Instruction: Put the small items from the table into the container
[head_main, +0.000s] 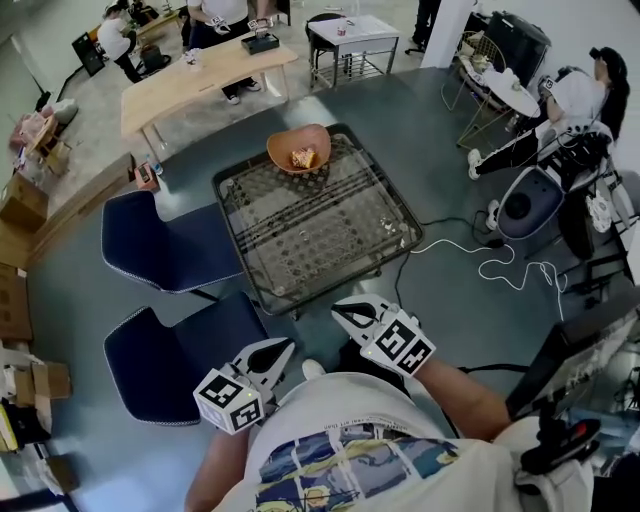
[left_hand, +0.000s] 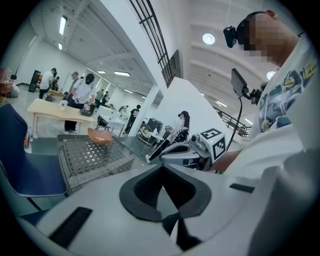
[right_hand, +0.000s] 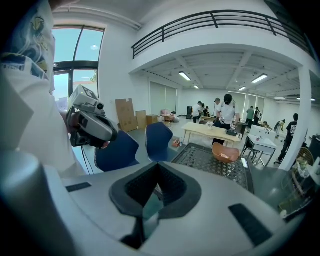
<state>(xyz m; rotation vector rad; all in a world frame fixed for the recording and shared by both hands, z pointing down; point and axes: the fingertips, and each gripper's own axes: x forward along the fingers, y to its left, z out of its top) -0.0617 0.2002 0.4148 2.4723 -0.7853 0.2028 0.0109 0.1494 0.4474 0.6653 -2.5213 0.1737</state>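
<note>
Left gripper (head_main: 285, 346) is clenched and empty, held at the person's waist. Ahead, an orange bowl (head_main: 282, 150) sits at the mesh table's (head_main: 300, 235) far edge, yellowish items (head_main: 303, 157) inside (too small to tell their lie). Right gripper (head_main: 340, 311) is likewise clenched and empty.

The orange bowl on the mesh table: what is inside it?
A few small yellowish items lie inside the orange bowl. They are too small to identify, and they cover the bottom under them.
</note>
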